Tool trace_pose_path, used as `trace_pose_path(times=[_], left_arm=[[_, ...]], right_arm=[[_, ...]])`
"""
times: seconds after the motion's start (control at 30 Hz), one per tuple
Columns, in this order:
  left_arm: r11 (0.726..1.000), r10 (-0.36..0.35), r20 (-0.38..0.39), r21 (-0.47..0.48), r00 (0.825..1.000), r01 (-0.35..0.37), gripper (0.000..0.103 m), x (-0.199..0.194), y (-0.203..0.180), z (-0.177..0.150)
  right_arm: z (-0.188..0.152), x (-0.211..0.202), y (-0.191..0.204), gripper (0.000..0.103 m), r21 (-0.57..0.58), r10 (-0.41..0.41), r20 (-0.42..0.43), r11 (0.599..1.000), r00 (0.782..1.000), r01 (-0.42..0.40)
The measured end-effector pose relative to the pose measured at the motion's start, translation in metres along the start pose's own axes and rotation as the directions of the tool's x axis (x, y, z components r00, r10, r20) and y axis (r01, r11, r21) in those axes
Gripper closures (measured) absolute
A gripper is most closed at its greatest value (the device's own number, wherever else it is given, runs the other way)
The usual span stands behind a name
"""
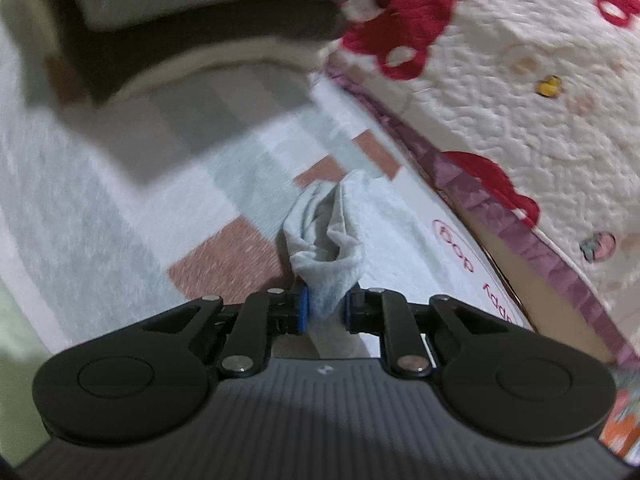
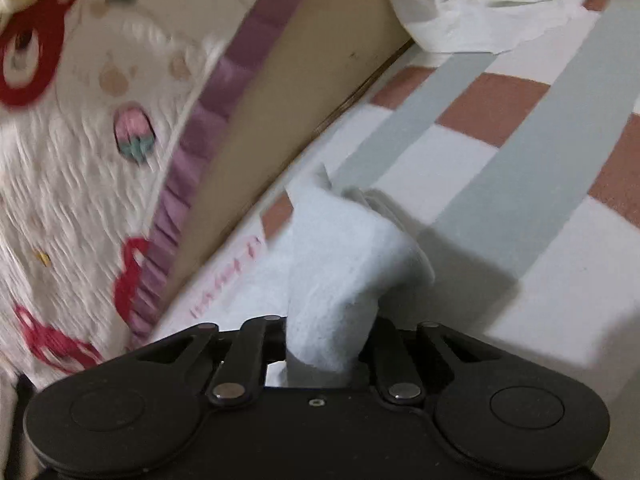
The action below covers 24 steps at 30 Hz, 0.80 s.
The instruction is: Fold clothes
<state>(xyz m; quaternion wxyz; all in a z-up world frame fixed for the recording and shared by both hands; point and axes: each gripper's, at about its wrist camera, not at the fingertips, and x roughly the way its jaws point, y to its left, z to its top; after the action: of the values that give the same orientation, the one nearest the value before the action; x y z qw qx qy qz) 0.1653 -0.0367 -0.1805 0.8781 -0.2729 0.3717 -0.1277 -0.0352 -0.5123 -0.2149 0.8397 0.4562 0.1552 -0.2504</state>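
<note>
A small pale grey-white garment [image 1: 326, 240] hangs bunched from my left gripper [image 1: 326, 310], whose blue pads clamp its lower end above the checked rug. In the right wrist view the same kind of pale cloth [image 2: 340, 264] rises thick and rolled out of my right gripper [image 2: 326, 344], which is shut on it; the cloth covers the fingertips. Both bunches are lifted off the floor, with folds and loose edges at their far ends. I cannot tell from either view whether the two grippers hold one piece or two.
A checked rug [image 2: 492, 104] of white, grey and brown-pink squares covers the floor. A bed with a cream quilt with red shapes [image 1: 500, 92] and a purple frill [image 2: 224, 92] runs alongside. Crumpled white and floral bedding [image 2: 492, 4] lies at the far right.
</note>
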Motion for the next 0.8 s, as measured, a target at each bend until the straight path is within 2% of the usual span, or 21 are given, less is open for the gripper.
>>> trace_pose_path(times=[0.1,0.2,0.27,0.33,0.37,0.4,0.47,0.57,0.63,0.73,0.8], left_arm=[[0.998,-0.043,-0.005,0.042,0.999,0.043,0.089,-0.020,-0.008,0.005],[0.992,-0.121,-0.100,-0.054,0.988,0.116,0.089,-0.043,0.006,0.004],[0.995,-0.095,-0.152,-0.022,0.984,0.092,0.089,-0.051,0.013,-0.010],[0.999,-0.033,-0.216,0.028,0.976,0.040,0.088,-0.049,0.019,-0.029],[0.999,-0.021,-0.219,0.041,0.975,0.031,0.087,-0.050,0.021,-0.034],[0.998,-0.015,-0.215,0.050,0.976,0.027,0.086,-0.052,0.022,-0.038],[0.994,-0.002,-0.200,0.107,0.980,0.024,0.082,-0.056,0.015,-0.035],[0.985,0.016,-0.157,0.173,0.987,0.012,0.075,-0.061,0.004,-0.028],[0.974,0.067,-0.091,0.220,0.994,-0.045,0.075,-0.070,-0.001,-0.025],[0.957,0.062,-0.009,0.286,0.998,-0.057,0.075,-0.086,-0.014,-0.018],[0.944,0.019,0.029,0.328,0.999,-0.027,0.075,-0.095,-0.029,-0.016]], right_arm=[[0.000,-0.027,0.020,0.091,-0.082,0.020,0.057,0.996,0.998,-0.015],[0.009,-0.061,0.023,0.091,-0.046,0.027,0.107,0.999,0.994,-0.022],[0.014,-0.083,0.020,0.091,-0.057,0.035,0.101,0.998,0.994,-0.029],[0.008,-0.088,0.011,0.091,-0.103,-0.010,0.062,0.994,0.998,0.016],[0.003,-0.088,0.005,0.091,-0.120,-0.042,0.042,0.992,0.998,0.046],[-0.002,-0.088,-0.001,0.091,-0.136,-0.074,0.023,0.988,0.997,0.076],[-0.015,-0.085,-0.016,0.091,-0.079,-0.112,0.005,0.991,0.994,0.112],[-0.016,-0.085,-0.026,0.091,-0.054,-0.119,-0.005,0.992,0.993,0.118],[-0.014,-0.086,-0.026,0.091,-0.057,-0.121,-0.007,0.991,0.993,0.120],[-0.016,-0.087,-0.025,0.090,-0.084,-0.139,-0.016,0.987,0.990,0.137],[-0.020,-0.086,-0.029,0.089,-0.086,-0.148,-0.017,0.986,0.989,0.146]])
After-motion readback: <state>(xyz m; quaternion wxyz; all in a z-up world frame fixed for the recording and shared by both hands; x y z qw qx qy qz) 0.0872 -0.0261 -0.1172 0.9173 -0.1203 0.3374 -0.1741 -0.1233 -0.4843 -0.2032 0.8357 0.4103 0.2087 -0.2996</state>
